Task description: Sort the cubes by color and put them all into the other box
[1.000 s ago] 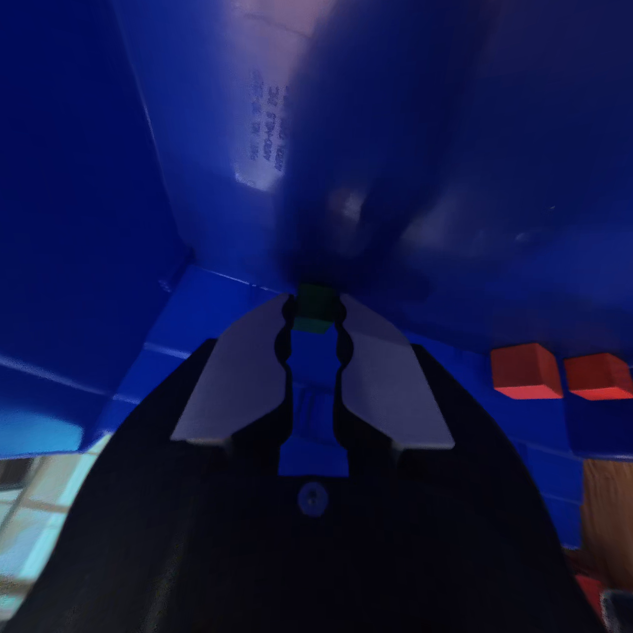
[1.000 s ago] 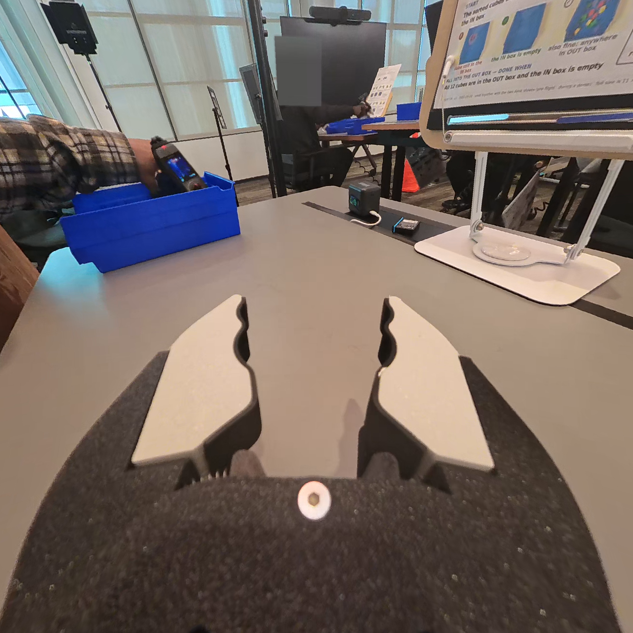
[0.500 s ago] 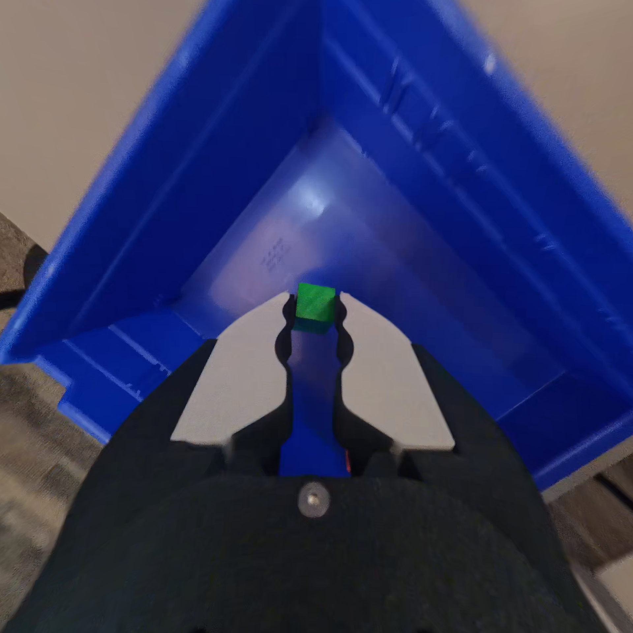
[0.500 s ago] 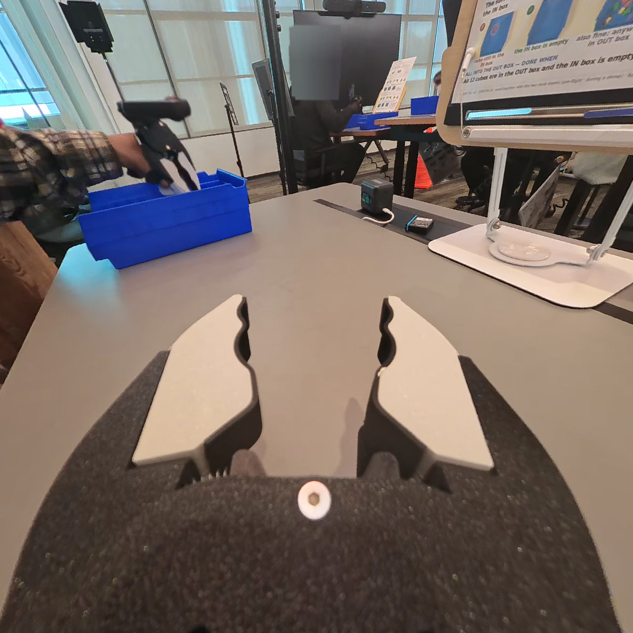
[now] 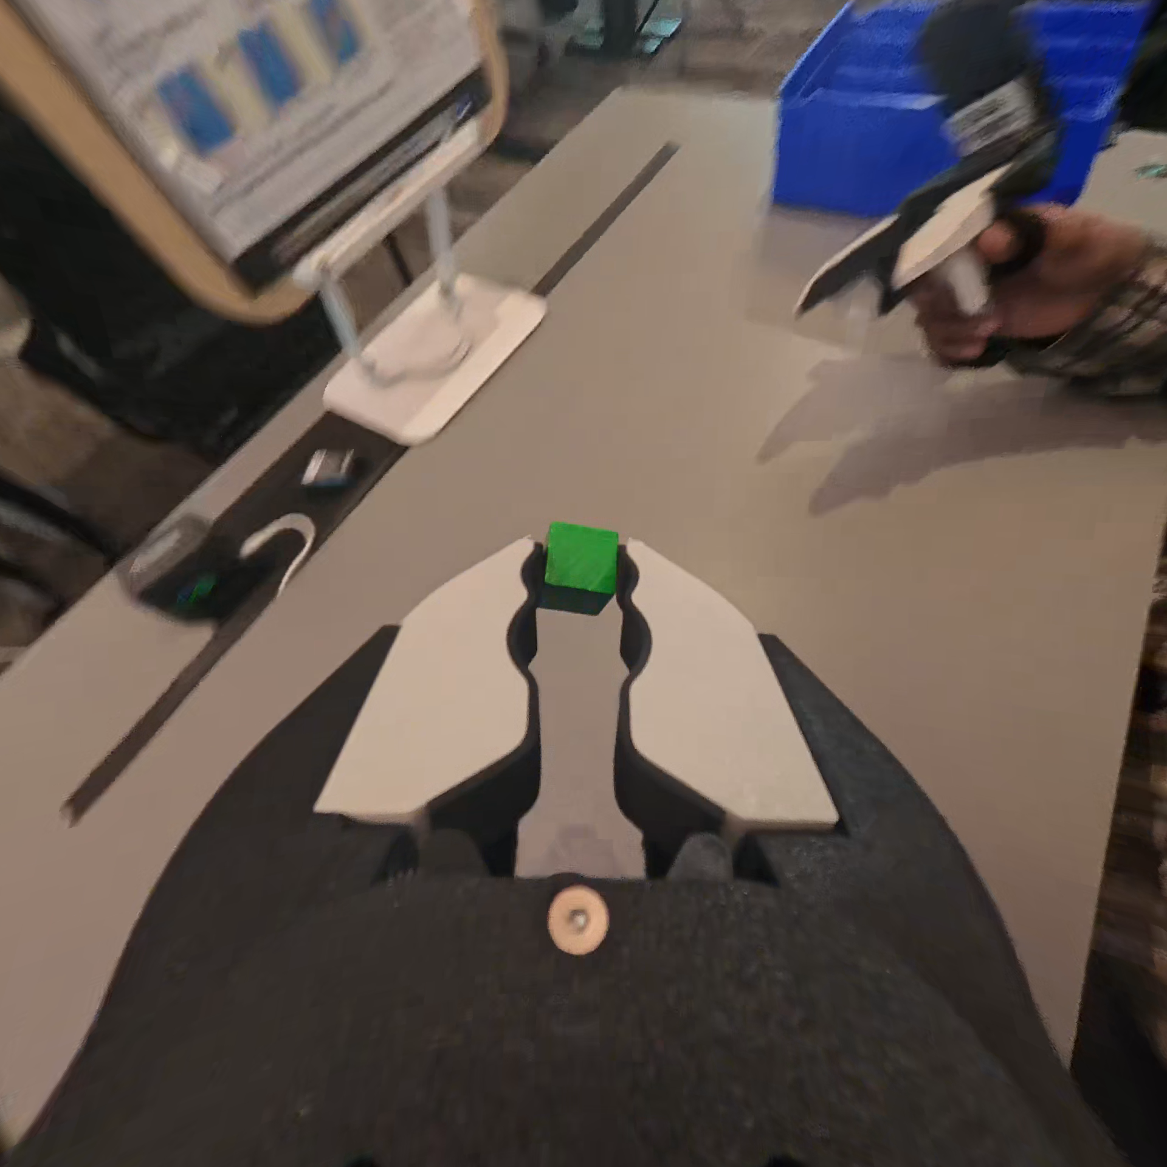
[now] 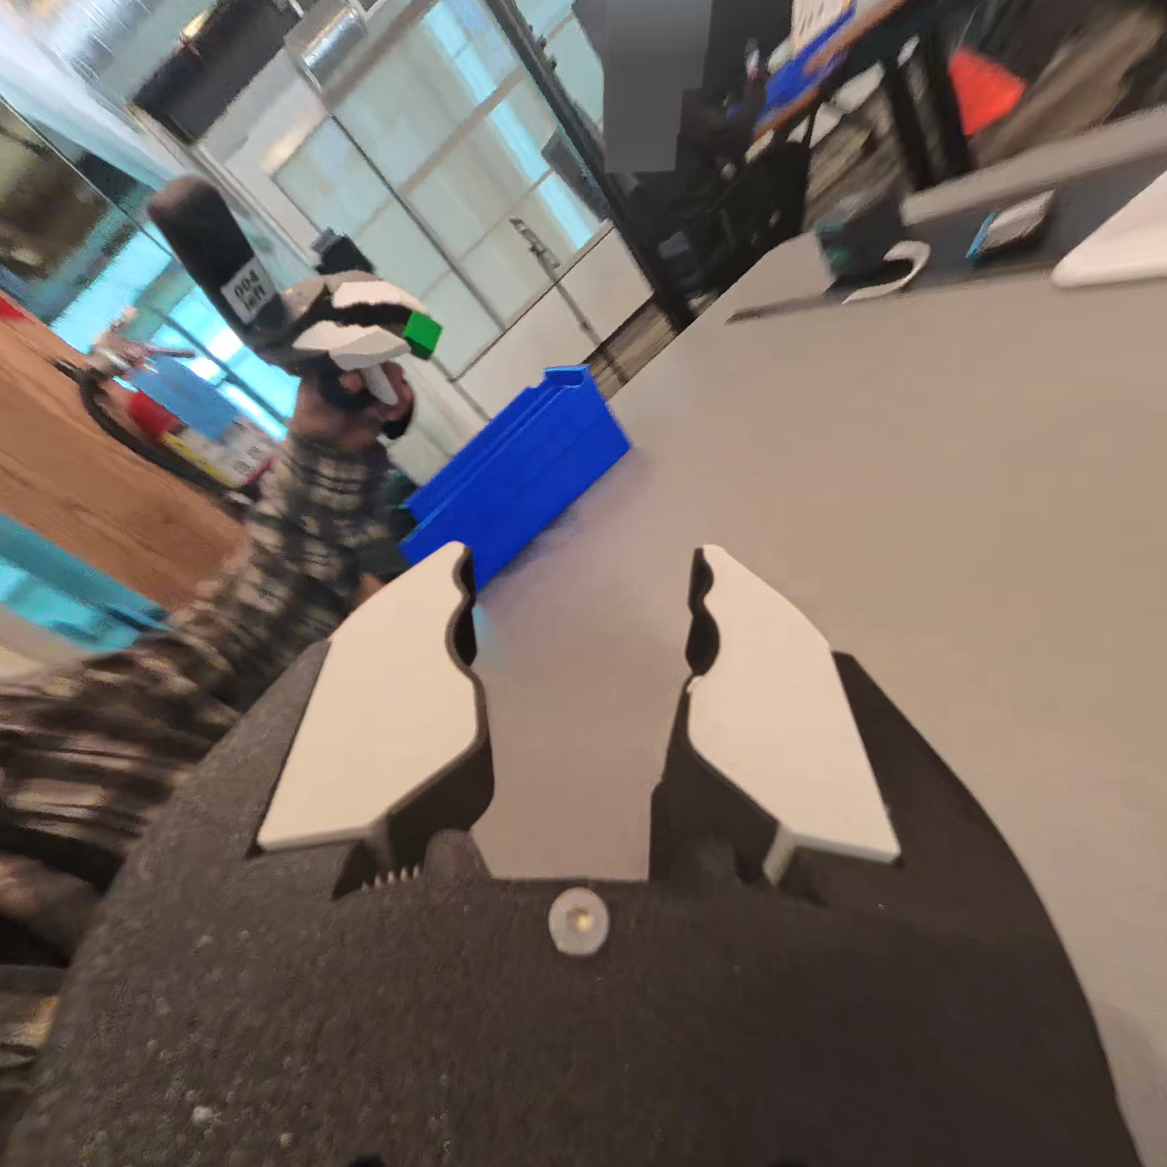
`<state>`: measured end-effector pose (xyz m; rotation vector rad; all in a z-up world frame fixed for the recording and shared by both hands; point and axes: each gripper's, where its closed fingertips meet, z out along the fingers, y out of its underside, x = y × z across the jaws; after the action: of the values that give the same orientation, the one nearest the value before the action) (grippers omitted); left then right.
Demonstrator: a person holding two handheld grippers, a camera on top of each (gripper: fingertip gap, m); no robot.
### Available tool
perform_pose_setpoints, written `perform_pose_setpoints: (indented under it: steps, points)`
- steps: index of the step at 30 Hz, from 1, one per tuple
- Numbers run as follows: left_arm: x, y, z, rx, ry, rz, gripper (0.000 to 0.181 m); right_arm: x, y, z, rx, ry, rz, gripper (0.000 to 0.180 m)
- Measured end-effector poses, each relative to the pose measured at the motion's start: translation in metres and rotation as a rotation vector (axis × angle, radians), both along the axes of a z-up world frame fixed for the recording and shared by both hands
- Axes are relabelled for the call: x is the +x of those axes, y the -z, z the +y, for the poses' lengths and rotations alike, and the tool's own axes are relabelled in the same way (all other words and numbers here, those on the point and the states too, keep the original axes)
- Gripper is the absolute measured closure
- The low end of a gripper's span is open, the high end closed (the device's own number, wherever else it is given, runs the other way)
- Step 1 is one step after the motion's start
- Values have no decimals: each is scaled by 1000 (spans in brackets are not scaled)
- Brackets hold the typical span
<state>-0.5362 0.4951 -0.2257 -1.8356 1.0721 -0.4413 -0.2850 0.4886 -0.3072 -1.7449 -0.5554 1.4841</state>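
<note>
My left gripper [image 5: 580,559] is shut on a green cube [image 5: 581,565] and holds it above the grey table [image 5: 694,442], clear of any box. A blue box [image 5: 884,145] stands at the table's far right end in this view. My right gripper [image 6: 581,568] is open and empty, low over the table. It points toward a second blue box [image 6: 518,467], whose inside is hidden. The right wrist view also shows the left gripper [image 6: 404,335] raised above that box with the green cube [image 6: 424,333]. The right gripper [image 5: 840,300] shows far right in the left wrist view.
A sign board on a white stand [image 5: 442,353] sits at the table's left side. A small black device with a white cable [image 5: 183,568] and a small flat item [image 5: 325,467] lie by a dark strip. A plaid sleeve [image 6: 303,505] is left of the box.
The left gripper has lifted the green cube out of the blue box and swung over the open table. The right gripper has tilted and turned left toward that box, still open.
</note>
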Motion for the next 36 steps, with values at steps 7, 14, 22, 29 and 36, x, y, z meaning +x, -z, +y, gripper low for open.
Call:
perform_pose_setpoints:
  steps: [7, 14, 22, 29, 36]
  points:
    - [163, 12, -30, 123, 234, -10, 159, -27, -44, -35, -457, -297, 264, 124]
    - [240, 37, -47, 137, 355, 1, 159, -14, -42, -37, -442, -252, 198, 130]
    - [272, 39, -53, 150, 409, -20, 160, -1, -43, -50, -463, -313, 260, 157]
    - [271, 39, -60, 73, 384, -293, 134, 97, -51, -26, -318, -106, 69, 157]
    - [243, 63, -44, 69, 251, -546, 140, 362, -10, 31, -244, 532, -717, 157]
